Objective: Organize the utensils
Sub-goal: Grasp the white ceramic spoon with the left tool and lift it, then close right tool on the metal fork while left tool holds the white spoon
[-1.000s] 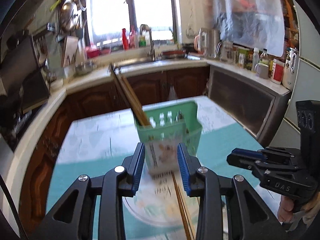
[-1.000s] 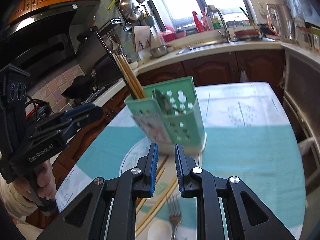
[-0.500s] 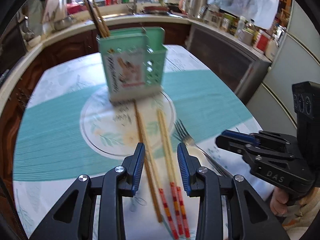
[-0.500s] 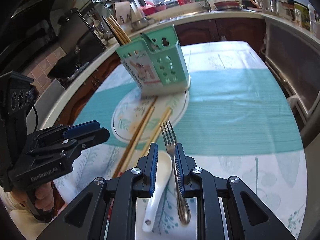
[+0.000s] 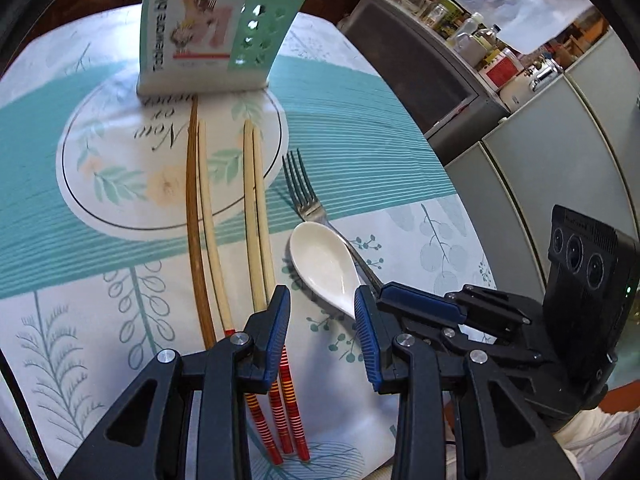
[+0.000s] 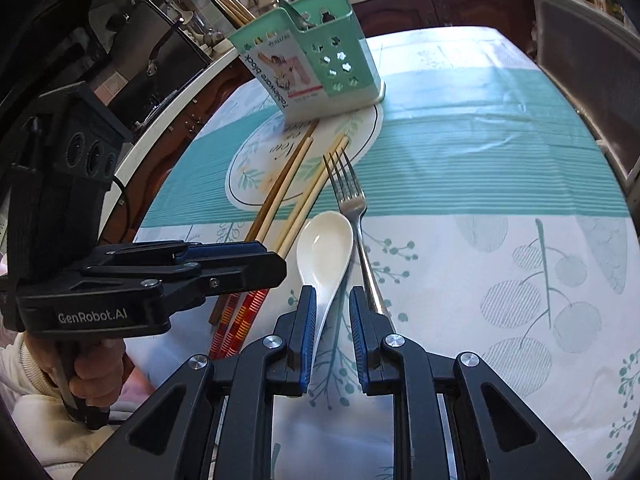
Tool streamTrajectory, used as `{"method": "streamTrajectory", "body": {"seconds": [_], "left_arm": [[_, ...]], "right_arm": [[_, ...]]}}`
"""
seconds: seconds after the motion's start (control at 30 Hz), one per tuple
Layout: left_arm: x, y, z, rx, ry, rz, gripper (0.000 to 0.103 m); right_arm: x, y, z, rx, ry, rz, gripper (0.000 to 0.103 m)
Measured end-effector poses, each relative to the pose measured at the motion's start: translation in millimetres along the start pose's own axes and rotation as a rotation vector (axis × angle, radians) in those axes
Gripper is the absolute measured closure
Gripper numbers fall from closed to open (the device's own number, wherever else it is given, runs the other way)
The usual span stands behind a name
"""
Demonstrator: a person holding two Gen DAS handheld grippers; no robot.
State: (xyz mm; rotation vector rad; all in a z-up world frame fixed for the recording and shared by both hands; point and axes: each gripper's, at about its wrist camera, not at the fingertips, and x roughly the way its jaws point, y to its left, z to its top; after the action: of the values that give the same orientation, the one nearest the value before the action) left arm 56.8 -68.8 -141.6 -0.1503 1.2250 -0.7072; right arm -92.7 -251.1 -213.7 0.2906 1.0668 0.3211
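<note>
A green utensil holder [image 5: 216, 20] stands on the round print at the far side of the table, with chopsticks [image 6: 234, 2] and a metal utensil inside. In front of it lie a brown chopstick [image 5: 195, 220], pale chopsticks [image 5: 256, 216] with red striped ends, a steel fork [image 6: 348, 196] and a white spoon [image 6: 324, 244]. My right gripper [image 6: 331, 296] is open low over the spoon's handle, which runs between the jaws near the left finger without being pressed. My left gripper [image 5: 320, 304] is open beside it, above the chopsticks' striped ends, holding nothing.
The patterned tablecloth [image 6: 500, 208] stretches to the right of the fork. A grey cabinet and a counter with jars [image 5: 472, 40] lie past the table's right edge. A stove and a counter [image 6: 160, 60] stand to the left. A person's hand [image 6: 92, 364] holds the left gripper's grip.
Both grippers have tipped downward and sunk toward the table. The holder has slid to the top of both views. The spoon's handle now lies between the right jaws.
</note>
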Motion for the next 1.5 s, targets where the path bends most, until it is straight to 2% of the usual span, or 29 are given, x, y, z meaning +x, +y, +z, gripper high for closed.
{"method": "streamTrajectory", "body": {"seconds": [0.23, 0.37, 0.57, 0.9, 0.93, 0.97, 1.03, 1.2, 1.33, 1.4, 1.5], "left_arm": [[9.9, 1.8, 3.6, -0.016, 0.015, -0.022, 0.072], [16.8, 2.0, 9.0, -0.012, 0.023, -0.016, 0.072], [28.8, -3.6, 20.0, 0.045, 0.041, -0.028, 0.072], [42.7, -13.9, 39.1, 0.188, 0.105, -0.073, 0.072], [44.6, -15.4, 40.0, 0.203, 0.114, -0.079, 0.081], [45.5, -15.6, 39.9, 0.211, 0.12, -0.082, 0.096], [45.7, -15.6, 39.4, 0.21, 0.127, -0.101, 0.098], [31.5, -11.9, 33.1, 0.189, 0.07, -0.072, 0.098], [6.9, -3.3, 30.2, 0.147, -0.023, -0.015, 0.098], [-8.6, 2.0, 30.6, 0.126, -0.08, 0.016, 0.098], [-31.0, 9.4, 34.3, 0.092, -0.167, 0.059, 0.098]], "right_arm": [[12.0, 0.1, 1.8, 0.026, 0.055, 0.044, 0.086], [14.9, 0.8, 5.2, 0.025, 0.052, 0.043, 0.085], [15.8, 8.7, 5.0, -0.035, 0.045, -0.001, 0.088], [14.0, 5.9, 1.8, -0.065, 0.035, -0.006, 0.093], [13.9, 6.1, 1.6, -0.069, 0.034, -0.006, 0.093], [13.7, 6.0, 1.5, -0.07, 0.034, -0.006, 0.093], [13.4, 5.1, 1.3, -0.068, 0.034, -0.003, 0.093], [14.2, 5.9, 3.9, -0.065, 0.047, 0.0, 0.093], [8.4, 5.9, 15.1, -0.054, 0.027, 0.051, 0.093], [2.7, 5.7, 25.9, -0.067, -0.004, 0.054, 0.091], [2.5, 4.7, 45.8, -0.113, -0.035, 0.03, 0.081]]}}
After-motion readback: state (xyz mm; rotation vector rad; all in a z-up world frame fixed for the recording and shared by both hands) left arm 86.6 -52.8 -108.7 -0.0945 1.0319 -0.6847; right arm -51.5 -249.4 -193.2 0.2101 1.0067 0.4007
